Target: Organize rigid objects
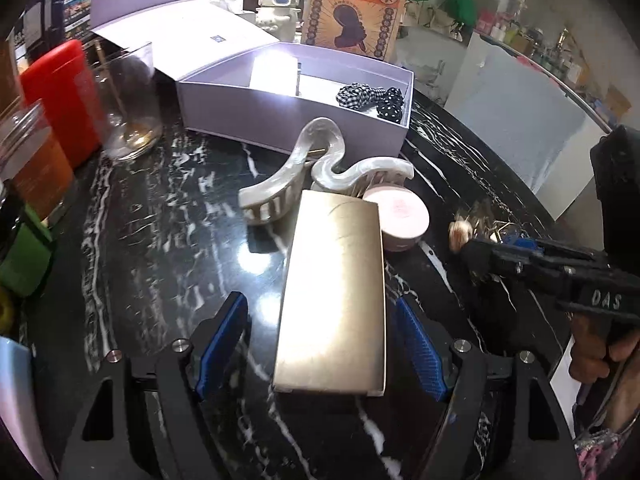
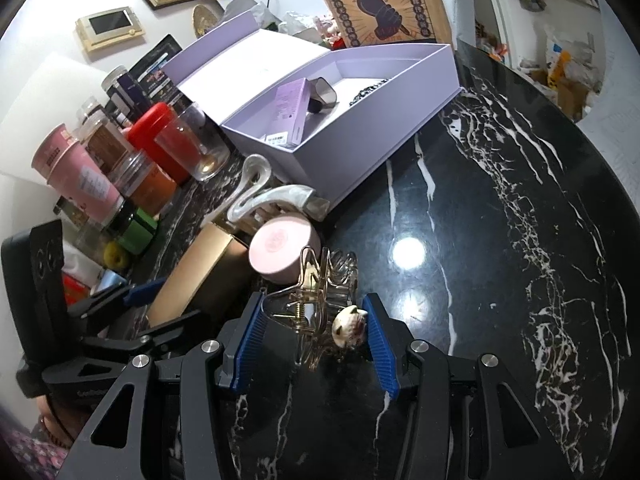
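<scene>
1. Left wrist view: the left gripper (image 1: 320,344) sits low over the black marble table (image 1: 160,220). Its two blue pads (image 1: 222,344) stand wide apart, one on each side of a gold box (image 1: 334,300). The left pad does not touch the box. I cannot tell if the right pad touches it
2. Just past the far end of the gold box lies a big pearly white hair claw (image 1: 320,172). A round pink tin (image 1: 400,218) sits right beside the box, on its right
3. Farther off is an open lilac box (image 1: 296,108) with checked and dotted hair ties (image 1: 370,100) inside. To its left stand a clear glass (image 1: 130,108) and a red tin (image 1: 64,96)
4. On the right side the right gripper (image 1: 480,246) pokes in. Something small and blurry is at its tip
5. Right wrist view: the right gripper (image 2: 316,340) has its blue pads on each side of a clear gold hair claw (image 2: 316,300) with a little cat charm (image 2: 352,326). The pads look very close to the claw, but I cannot tell if they squeeze it
6. The pink tin (image 2: 280,254) is just beyond the claw. The gold box (image 2: 196,276) is to the left, with the left gripper (image 2: 160,308) around its near end
7. The white hair claw (image 2: 264,196) lies near the lilac box (image 2: 360,136), which is far and open
</scene>
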`<state>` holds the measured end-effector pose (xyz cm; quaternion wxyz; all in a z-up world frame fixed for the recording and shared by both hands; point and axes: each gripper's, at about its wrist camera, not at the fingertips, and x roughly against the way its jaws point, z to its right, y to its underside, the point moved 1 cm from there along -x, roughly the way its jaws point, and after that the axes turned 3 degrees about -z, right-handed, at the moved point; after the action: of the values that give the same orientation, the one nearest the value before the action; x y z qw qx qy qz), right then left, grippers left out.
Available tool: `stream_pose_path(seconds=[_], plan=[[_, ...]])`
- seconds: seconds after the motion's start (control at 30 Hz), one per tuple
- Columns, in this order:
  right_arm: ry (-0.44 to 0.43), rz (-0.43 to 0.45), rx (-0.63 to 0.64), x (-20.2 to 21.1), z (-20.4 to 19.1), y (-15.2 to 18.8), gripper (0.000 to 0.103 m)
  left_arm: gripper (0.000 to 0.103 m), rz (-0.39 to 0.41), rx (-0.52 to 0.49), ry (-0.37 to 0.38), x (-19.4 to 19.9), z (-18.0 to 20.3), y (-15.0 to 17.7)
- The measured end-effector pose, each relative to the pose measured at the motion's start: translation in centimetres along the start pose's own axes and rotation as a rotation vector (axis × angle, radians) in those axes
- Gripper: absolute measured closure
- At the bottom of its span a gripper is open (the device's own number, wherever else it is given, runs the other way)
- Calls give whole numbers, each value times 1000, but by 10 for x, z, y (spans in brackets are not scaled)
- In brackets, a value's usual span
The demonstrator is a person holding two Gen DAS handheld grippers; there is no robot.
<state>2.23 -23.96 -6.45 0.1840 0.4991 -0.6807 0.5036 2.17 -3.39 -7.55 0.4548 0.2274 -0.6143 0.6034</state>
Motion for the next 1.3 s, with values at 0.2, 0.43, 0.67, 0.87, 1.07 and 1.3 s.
stream_pose_path(seconds=[0.2, 0.43, 0.67, 0.87, 1.07, 1.3], plan=[[15, 2, 11, 1, 0, 2, 54, 32, -18, 19, -54, -12, 1, -6], [58, -1, 37, -1, -3, 4, 45, 56, -12, 23, -56, -8, 1, -8], [91, 5, 88, -5, -13, 6, 38, 58, -34, 48, -84, -5, -3, -8], [162, -2, 157, -10, -23, 8, 38, 59, -39, 81, -80, 2, -11, -5], [271, 11, 209, -15, -31, 11, 52, 59, -36, 117, -70, 5, -21, -3], [273, 44, 145, -9, -19, 7, 68, 59, -27, 128, -54, 10, -25, 3]])
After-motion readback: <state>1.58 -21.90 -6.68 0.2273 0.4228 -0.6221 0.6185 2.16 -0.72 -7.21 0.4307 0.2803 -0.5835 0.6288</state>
